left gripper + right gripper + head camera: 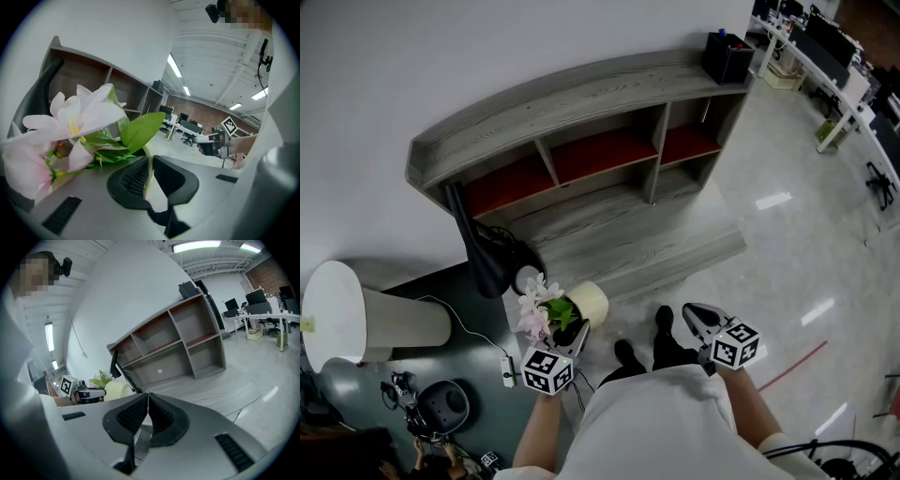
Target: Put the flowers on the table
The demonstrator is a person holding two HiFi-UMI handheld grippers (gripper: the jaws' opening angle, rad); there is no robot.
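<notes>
A cream pot (592, 302) with pink flowers (536, 309) and green leaves hangs in the air in front of me. My left gripper (574, 330) is shut on the pot's rim. In the left gripper view the thin cream rim (148, 180) sits between the dark pads, with the flowers (75, 122) to the left. My right gripper (694, 317) is held level with it on the right, shut and empty; its pads (136, 413) meet at the tip. A grey wooden table unit (581, 94) with red-backed compartments stands against the wall ahead.
A black chair (487, 258) leans by the unit's left end. On the left stands a white round stand (337, 314), with a power strip (509, 370) and cable on the dark mat. A black box (727, 56) tops the unit's right end. Office desks (825, 47) line the far right.
</notes>
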